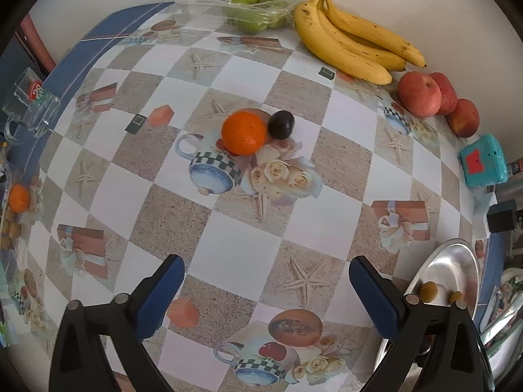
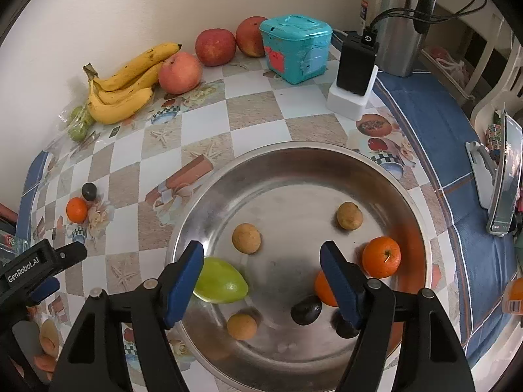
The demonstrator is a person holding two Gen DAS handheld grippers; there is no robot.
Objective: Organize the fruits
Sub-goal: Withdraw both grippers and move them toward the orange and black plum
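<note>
Seven fruits lie in the steel tray (image 2: 327, 160): three brown longans (image 2: 246, 238), two oranges (image 2: 381, 256), one green mango (image 2: 222, 281) and two dark plums (image 2: 306, 309) — the right gripper (image 2: 261, 271) hangs spread above them, gripping nothing. On the tablecloth (image 1: 248, 248), one orange (image 1: 244, 133) touches one plum (image 1: 280, 124), well ahead of the left gripper (image 1: 266, 279), also spread and empty. Three bananas (image 1: 346, 42) and three peaches (image 1: 419, 94) line the wall. Only the left view shows a glass mug (image 1: 32, 104); only the right shows the tray's full contents.
</note>
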